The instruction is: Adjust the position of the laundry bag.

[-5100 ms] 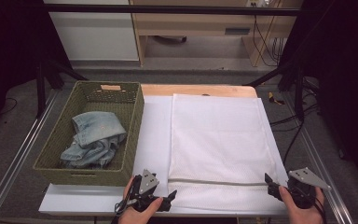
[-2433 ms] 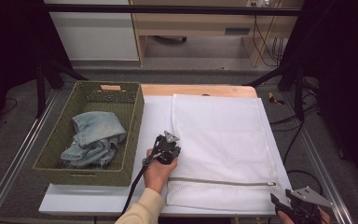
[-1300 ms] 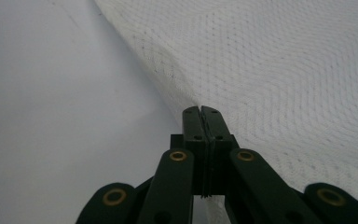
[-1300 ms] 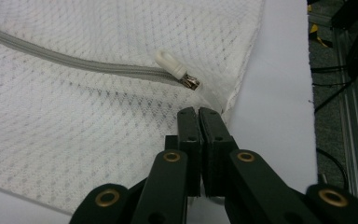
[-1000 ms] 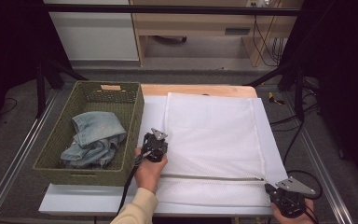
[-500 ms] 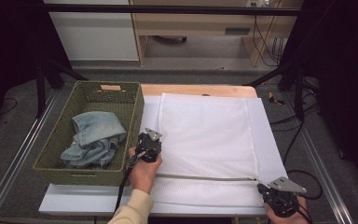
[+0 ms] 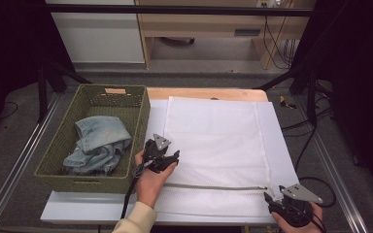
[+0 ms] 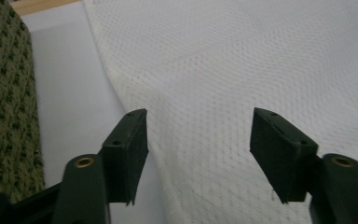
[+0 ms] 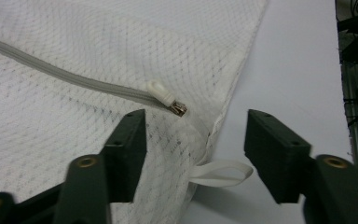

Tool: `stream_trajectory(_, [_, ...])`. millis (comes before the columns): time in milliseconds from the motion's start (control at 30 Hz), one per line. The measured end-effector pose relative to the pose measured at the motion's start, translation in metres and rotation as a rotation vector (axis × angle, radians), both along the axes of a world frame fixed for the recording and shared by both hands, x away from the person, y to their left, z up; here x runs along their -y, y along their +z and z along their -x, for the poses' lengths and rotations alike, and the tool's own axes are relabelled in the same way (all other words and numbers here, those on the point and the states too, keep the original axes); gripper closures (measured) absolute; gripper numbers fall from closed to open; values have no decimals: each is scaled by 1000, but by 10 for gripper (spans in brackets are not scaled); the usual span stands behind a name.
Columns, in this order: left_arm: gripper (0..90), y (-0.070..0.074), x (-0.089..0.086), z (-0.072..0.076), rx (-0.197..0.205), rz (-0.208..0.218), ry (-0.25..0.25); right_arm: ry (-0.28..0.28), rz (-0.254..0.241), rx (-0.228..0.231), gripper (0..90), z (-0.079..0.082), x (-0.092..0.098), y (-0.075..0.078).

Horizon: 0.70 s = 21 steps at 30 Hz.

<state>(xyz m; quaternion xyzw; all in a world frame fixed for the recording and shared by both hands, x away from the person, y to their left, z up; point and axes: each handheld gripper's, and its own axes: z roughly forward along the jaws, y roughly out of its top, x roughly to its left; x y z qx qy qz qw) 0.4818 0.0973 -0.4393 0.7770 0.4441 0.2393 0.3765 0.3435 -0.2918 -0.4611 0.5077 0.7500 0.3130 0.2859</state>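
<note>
Mesh bag [image 7: 213, 141] lies flat; left gripper [image 8: 198, 135] and right gripper [image 9: 196, 135] have just spread open, gripping nothing.

Even overhead light, dark surrounds; close-up views slightly soft w/ mild grain.

text: none legible | labels: none (basket tag [image 7: 115, 91] unreadable)

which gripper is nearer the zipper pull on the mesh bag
The right gripper, at the mesh bag corner by the zipper pull; left gripper is at the opposite edge.
</note>
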Motion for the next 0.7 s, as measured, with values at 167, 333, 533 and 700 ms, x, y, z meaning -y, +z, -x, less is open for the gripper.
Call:
stream_trajectory(167, [152,0,3,7,-1,40,-14,7,-7,19,165,-2,-2,3])
stream_trajectory(333, [55,3,5,17,6,89,-70,25,-11,44,90,-3,-3,5])
stream_trajectory(533, [44,5,8,33,25,92,-124,29,-36,72,94,-4,-1,8])
stream_trajectory(700, [51,-2,7,50,21,83,-147,22,-49,54,132,-7,0,7])
